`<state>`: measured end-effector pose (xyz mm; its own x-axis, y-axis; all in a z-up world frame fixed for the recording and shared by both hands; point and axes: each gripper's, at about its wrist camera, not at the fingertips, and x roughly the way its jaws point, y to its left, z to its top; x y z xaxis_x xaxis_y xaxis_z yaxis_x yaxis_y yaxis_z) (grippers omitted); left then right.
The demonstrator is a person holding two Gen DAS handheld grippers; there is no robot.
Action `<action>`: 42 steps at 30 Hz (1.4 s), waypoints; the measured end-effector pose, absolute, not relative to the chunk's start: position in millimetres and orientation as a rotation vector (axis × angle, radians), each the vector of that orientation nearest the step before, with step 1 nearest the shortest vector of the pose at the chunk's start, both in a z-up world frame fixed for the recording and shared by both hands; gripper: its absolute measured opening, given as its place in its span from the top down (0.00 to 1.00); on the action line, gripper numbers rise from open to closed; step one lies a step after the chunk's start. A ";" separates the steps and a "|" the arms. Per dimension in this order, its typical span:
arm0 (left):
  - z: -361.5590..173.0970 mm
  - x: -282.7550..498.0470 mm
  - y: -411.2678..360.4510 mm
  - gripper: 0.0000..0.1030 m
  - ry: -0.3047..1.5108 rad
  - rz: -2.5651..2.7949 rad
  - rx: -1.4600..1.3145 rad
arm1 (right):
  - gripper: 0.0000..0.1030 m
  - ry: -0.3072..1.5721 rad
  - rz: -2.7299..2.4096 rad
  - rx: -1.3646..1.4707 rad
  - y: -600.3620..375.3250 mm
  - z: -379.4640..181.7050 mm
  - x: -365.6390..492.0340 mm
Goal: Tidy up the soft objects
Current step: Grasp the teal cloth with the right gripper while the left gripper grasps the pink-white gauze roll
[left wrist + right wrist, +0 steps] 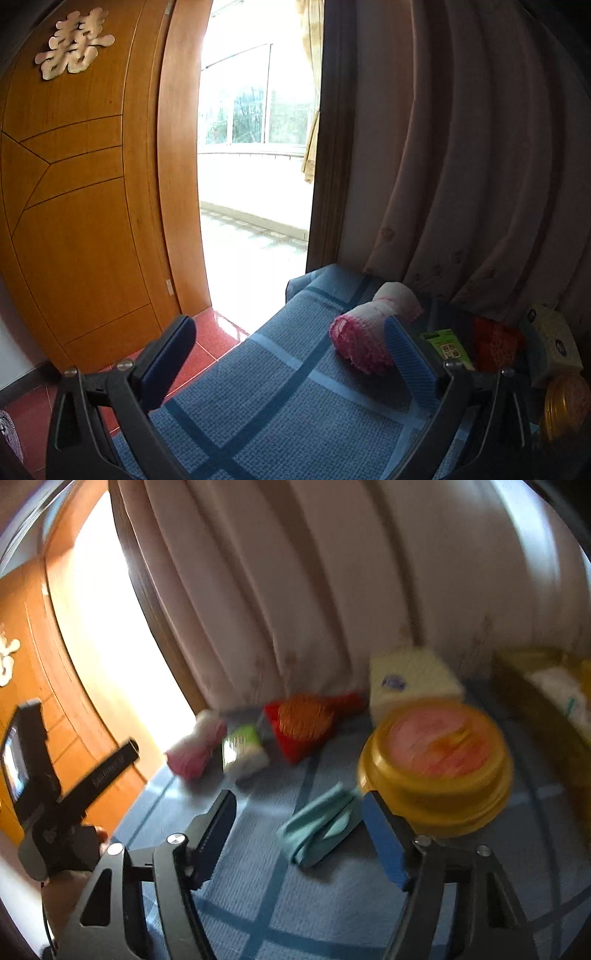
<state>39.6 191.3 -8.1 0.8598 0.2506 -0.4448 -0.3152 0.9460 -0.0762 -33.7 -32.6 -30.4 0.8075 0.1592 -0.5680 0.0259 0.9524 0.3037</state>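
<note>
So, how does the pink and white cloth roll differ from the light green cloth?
The pink and white cloth roll is rolled into a thick bundle; the light green cloth is folded flatter. The roll lies far back near the curtain; the green cloth lies between the open right claw fingers. Both rest on the blue checked cover.

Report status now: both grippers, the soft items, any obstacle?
Left gripper open, empty. Right gripper open, empty. Teal cloth between its fingers; pink towel roll untouched. Yellow tin close beside.

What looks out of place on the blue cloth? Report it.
Nothing is spilled or visibly damaged. The teal cloth lies loosely crumpled, apart from the others, between the open right gripper's fingers. The pink-white rolled towel lies on its side near the curtain. Motion blur hides finer detail.
</note>
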 end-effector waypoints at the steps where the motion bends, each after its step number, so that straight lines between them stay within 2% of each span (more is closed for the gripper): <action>1: -7.9 38.3 192.4 0.00 0.445 0.298 -0.150 | 0.31 0.662 0.073 0.315 -32.0 -34.8 -29.5; 9: -8.1 40.5 193.3 0.01 0.453 0.283 -0.169 | 0.36 0.828 0.057 0.311 -24.1 -57.3 8.5; 11: -9.4 42.9 194.8 0.01 0.464 0.278 -0.178 | 0.41 0.838 0.042 0.278 -19.0 -57.5 16.1; 14: -11.4 46.3 198.9 0.01 0.484 0.269 -0.196 | 0.64 0.850 0.013 0.198 -9.9 -57.4 28.7; 15: -12.3 47.3 201.1 0.01 0.493 0.267 -0.207 | 0.79 0.852 0.017 0.178 -7.9 -57.0 30.8; 19: -15.4 50.3 209.1 0.01 0.520 0.256 -0.249 | 0.89 0.859 0.063 0.130 -7.4 -56.1 35.6; 27: -24.3 61.2 224.2 0.01 0.580 0.181 -0.336 | 0.90 0.661 0.324 0.121 -6.2 -31.4 36.1; 31: -8.6 74.4 216.3 0.01 0.551 0.168 -0.198 | 0.90 0.562 0.401 0.106 -5.3 -20.1 27.4; 38: -3.4 132.4 184.7 0.02 0.657 0.023 -0.031 | 0.90 0.514 0.397 0.137 -15.3 -14.9 19.7; 40: -10.9 146.1 177.0 0.13 0.694 0.018 -0.010 | 0.90 0.511 0.378 0.149 -19.6 -14.8 21.0; 42: -20.3 157.7 170.7 0.19 0.743 -0.012 -0.010 | 0.90 0.513 0.363 0.163 -23.9 -14.4 21.9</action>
